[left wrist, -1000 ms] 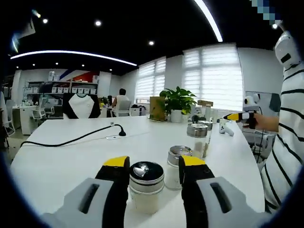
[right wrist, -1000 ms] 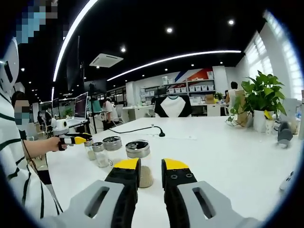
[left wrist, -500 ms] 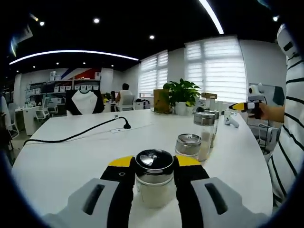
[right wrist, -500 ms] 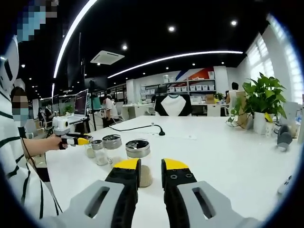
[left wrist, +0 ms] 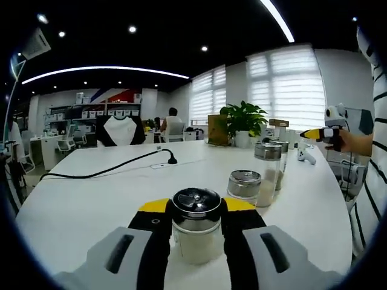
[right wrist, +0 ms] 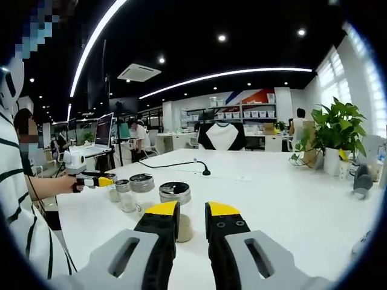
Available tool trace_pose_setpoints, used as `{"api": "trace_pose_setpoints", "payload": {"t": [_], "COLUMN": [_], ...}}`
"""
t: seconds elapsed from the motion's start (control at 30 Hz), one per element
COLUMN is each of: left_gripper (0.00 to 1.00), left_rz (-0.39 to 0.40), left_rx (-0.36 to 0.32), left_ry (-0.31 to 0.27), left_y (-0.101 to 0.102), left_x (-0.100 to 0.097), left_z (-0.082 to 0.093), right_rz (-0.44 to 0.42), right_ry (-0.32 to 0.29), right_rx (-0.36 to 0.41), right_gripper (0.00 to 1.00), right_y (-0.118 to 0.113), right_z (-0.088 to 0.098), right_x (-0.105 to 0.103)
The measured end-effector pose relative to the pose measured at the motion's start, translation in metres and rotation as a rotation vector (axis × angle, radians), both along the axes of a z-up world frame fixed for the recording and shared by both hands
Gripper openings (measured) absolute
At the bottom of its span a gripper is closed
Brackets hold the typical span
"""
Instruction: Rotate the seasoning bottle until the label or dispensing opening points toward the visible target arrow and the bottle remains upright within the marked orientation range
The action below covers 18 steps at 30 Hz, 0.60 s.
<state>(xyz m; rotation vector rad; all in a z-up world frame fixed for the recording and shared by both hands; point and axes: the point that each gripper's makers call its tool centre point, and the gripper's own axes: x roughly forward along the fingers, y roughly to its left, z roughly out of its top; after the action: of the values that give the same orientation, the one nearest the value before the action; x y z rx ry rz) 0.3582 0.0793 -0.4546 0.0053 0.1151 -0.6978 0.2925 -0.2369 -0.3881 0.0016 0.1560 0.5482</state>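
Bottle (left wrist: 195, 226) stands upright on the white counter (left wrist: 78, 205), clamped between the left gripper's (left wrist: 195, 208) yellow-tipped fingers (left wrist: 155, 206) just under its metal cap, a hold that suits turning it about its own axis without tipping. Beyond the bottle, two more shakers (left wrist: 245, 185) wait, well apart. The right gripper (right wrist: 187, 211) holds nothing, fingers nearly together. No target arrow can be made out. Around the bottle: an open office, a plant (left wrist: 243, 121), bright blinds.

Place: open-plan office
Evidence: long white surface (left wrist: 91, 199), shelving (left wrist: 72, 112) at left, window blinds (left wrist: 284, 90) at right, potted plant (left wrist: 243, 121)
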Motion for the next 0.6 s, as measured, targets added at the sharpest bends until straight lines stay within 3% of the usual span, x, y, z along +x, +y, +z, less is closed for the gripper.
{"api": "trace_pose_setpoints", "payload": {"t": [0.3,0.6], "left_gripper": [0.33,0.33], "left_rz": [0.041,0.144], "left_rx": [0.001,0.002], "left_ry": [-0.009,-0.023], "left_y": [-0.003,-0.002], "left_x": [-0.004,-0.002], "left_z": [0.003,0.004], "right_rz": [-0.012,-0.054], "right_ry": [-0.001,0.004], "right_rx": [-0.005,0.013], "right_gripper": [0.14,0.14], "right_y": [-0.005,-0.018], "right_z": [-0.002,-0.007], "right_x": [-0.002,-0.002]}}
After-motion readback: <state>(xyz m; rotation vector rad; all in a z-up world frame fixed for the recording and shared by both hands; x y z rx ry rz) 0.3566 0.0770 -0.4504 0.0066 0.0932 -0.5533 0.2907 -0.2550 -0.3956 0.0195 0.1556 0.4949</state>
